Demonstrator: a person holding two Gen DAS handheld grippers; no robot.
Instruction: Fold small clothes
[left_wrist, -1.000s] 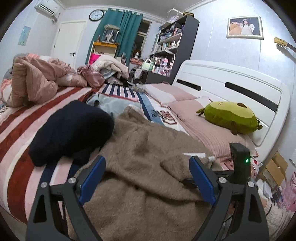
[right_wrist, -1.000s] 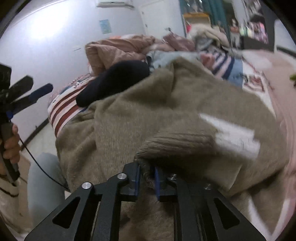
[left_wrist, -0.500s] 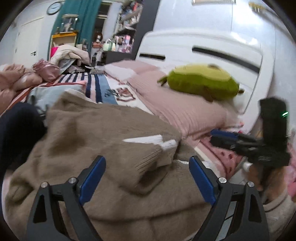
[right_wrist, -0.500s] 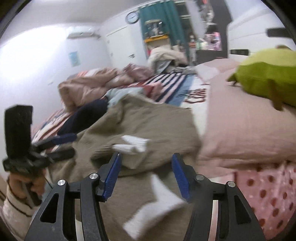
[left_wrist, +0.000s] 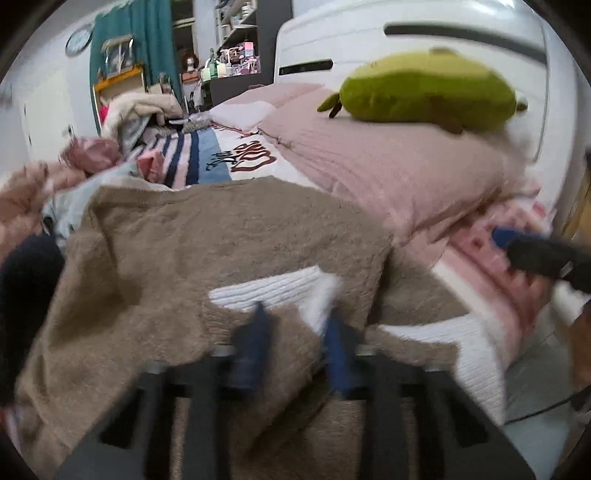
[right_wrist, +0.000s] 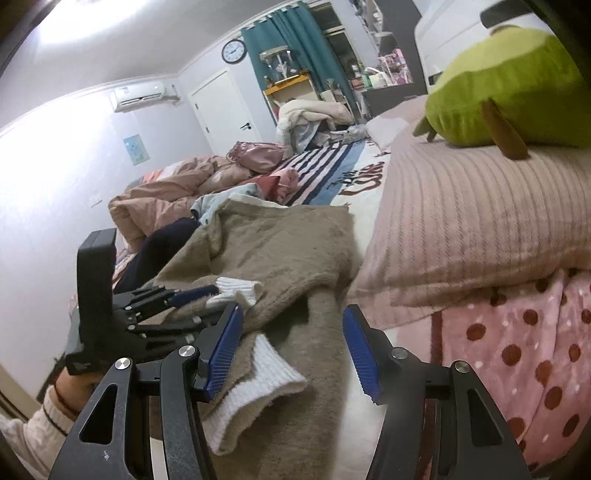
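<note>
A fuzzy brown sweater (left_wrist: 221, 236) with white cuffs lies spread on the bed. In the left wrist view my left gripper (left_wrist: 295, 312) is blurred, its jaws closing on the folded-over sleeve just behind the white cuff (left_wrist: 273, 291), with brown fabric filling the gap between the pads. The right wrist view shows that same left gripper (right_wrist: 207, 304) pinching the sleeve from the left, held by a hand in a cream sleeve. My right gripper (right_wrist: 291, 314) stands open over the sweater (right_wrist: 280, 240) with nothing between its pads. The other white cuff (right_wrist: 266, 373) lies under its left finger.
A green plush toy (left_wrist: 428, 92) rests on a pink ribbed pillow (right_wrist: 480, 229) to the right. A navy garment (right_wrist: 159, 251) and a pink quilt (right_wrist: 159, 199) lie left of the sweater. A pink polka-dot blanket (right_wrist: 517, 350) hangs at the bed's edge.
The left gripper swung right over the sweater and closed from wide open onto the folded sleeve. The right gripper let go of the sleeve, opened and drew back to the right.
</note>
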